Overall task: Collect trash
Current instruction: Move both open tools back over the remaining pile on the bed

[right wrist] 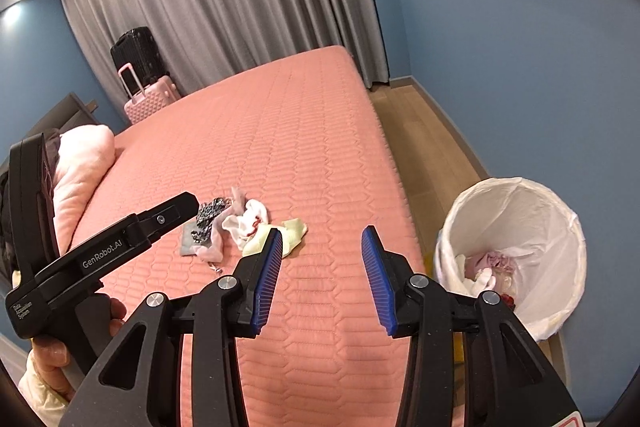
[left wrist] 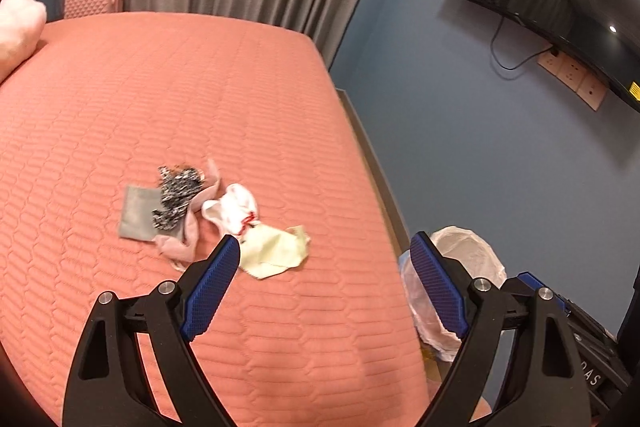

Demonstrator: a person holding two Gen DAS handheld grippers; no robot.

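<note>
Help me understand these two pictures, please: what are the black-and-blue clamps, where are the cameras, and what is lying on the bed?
Each picture comes from a fisheye camera on a hand-held two-finger gripper, looking along its blue-padded fingers. The left gripper and the right gripper are both open and hold nothing. In the right view the left gripper's black body appears too, with the person's hand on it. On the pink bed lies a small pile of trash: a grey piece, a black-and-white piece, pink and white crumpled pieces, and a pale yellow one. The lined bin beside the bed already holds some scraps.
</note>
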